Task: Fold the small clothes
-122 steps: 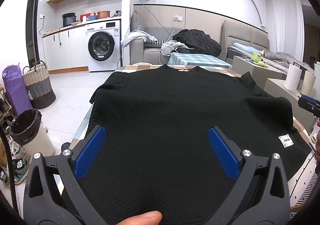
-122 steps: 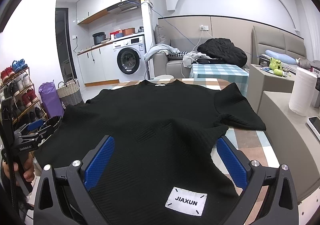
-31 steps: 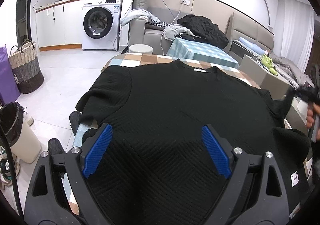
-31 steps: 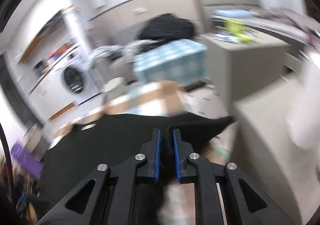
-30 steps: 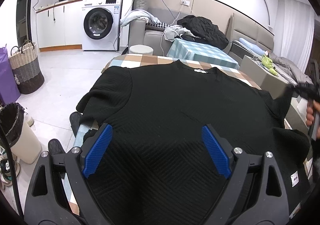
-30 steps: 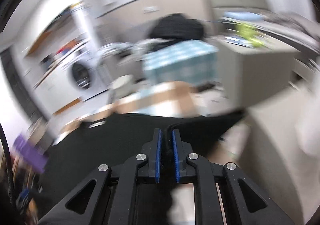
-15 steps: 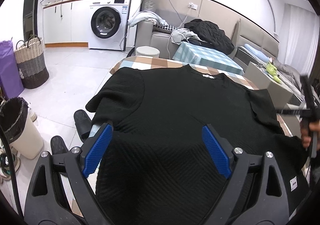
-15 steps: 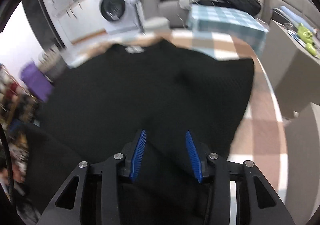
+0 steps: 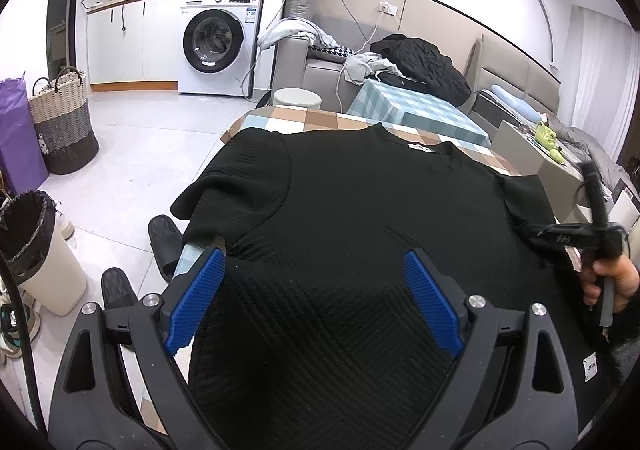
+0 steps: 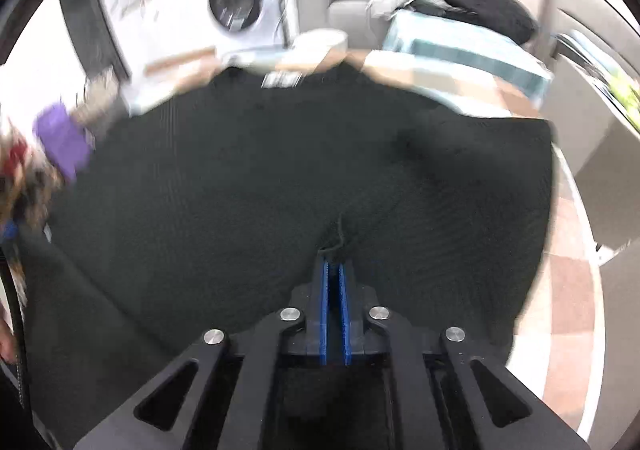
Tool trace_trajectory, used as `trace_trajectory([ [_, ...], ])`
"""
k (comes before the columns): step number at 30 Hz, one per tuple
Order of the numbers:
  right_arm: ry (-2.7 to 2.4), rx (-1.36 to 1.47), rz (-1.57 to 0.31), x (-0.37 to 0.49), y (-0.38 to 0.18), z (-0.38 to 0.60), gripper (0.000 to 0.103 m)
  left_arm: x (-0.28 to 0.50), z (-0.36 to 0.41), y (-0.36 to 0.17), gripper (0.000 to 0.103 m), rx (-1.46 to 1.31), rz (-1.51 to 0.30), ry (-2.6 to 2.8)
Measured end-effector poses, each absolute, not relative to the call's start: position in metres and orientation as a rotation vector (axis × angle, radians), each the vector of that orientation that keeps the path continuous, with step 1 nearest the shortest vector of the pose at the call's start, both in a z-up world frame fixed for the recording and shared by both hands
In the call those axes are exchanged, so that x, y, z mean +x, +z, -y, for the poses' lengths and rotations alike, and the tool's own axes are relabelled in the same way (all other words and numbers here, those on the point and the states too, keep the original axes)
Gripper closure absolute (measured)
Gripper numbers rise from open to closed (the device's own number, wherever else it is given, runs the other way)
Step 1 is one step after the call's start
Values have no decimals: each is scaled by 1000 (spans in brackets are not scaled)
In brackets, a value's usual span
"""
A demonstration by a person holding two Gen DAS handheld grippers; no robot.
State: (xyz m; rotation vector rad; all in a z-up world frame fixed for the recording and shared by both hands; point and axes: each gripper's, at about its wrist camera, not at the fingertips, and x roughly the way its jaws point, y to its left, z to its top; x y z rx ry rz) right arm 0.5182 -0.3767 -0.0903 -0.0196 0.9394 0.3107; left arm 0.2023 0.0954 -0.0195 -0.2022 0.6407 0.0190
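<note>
A black ribbed short-sleeved top [image 9: 360, 218] lies flat on a checked table [image 9: 304, 118], neck at the far end. My left gripper [image 9: 316, 290] is open and empty, hovering over the shirt's lower left part. My right gripper [image 10: 334, 266] has its jaws shut on a pinch of the black fabric [image 10: 340, 234] near the right sleeve seam; the view is blurred. It also shows in the left wrist view [image 9: 560, 230] at the shirt's right edge, held by a hand. A white label [image 9: 591, 366] sits at the hem.
A bin [image 9: 36, 250], slippers [image 9: 160, 234] and a woven basket [image 9: 64, 130] stand on the floor to the left. A washing machine [image 9: 216, 46], sofa with clothes [image 9: 420, 58] and a checked side table [image 9: 420, 110] lie behind. A grey cabinet [image 9: 560, 166] is at right.
My right gripper opened over the right sleeve area half a second ago and has now closed on the fabric there. My left gripper has drifted slightly and stays open.
</note>
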Motion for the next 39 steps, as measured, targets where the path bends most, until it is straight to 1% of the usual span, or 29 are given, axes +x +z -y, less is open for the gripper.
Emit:
trace_trajectory([
  [2, 377, 178, -832, 507, -68, 404, 98, 202, -96, -19, 13, -206, -638, 18],
  [4, 445, 301, -768, 498, -54, 418, 98, 203, -96, -20, 13, -208, -638, 20],
  [7, 569, 310, -798, 490, -48, 406, 98, 203, -96, -20, 13, -205, -639, 14],
  [9, 549, 214, -845, 491, -55, 392, 97, 203, -95, -21, 13, -198, -647, 14],
  [10, 512, 169, -866, 493, -61, 387, 89, 203, -94, -21, 13, -194, -650, 16],
  [11, 502, 143, -918, 498, -69, 383, 74, 204, -94, -22, 13, -191, -653, 18],
  [12, 490, 135, -953, 502, -74, 381, 68, 204, -93, -22, 13, -191, -656, 19],
  [13, 478, 137, -972, 501, -78, 378, 66, 205, -93, -22, 13, -193, -657, 21],
  [17, 467, 131, -955, 499, -76, 385, 63, 203, -99, -22, 13, -212, -662, 44],
  [22, 522, 65, -1017, 492, -97, 370, 63, 201, -120, -19, 12, -256, -671, 85],
  [24, 529, 53, -1036, 493, -103, 365, 62, 201, -133, -15, 11, -280, -665, 117],
  [26, 508, 68, -1028, 491, -103, 368, 54, 203, -149, -13, 6, -331, -656, 153],
  [28, 482, 87, -1013, 488, -99, 373, 51, 208, -169, -15, 6, -391, -656, 183],
  [31, 460, 119, -975, 478, -87, 382, 50, 220, -203, -25, 6, -494, -691, 231],
  [35, 441, 186, -917, 459, -70, 398, 40, 240, -250, -51, 6, -702, -761, 241],
  [37, 445, 211, -900, 450, -67, 403, 40, 246, -268, -65, 8, -804, -775, 237],
  [39, 443, 207, -889, 443, -65, 403, 40, 253, -286, -84, 15, -927, -797, 227],
])
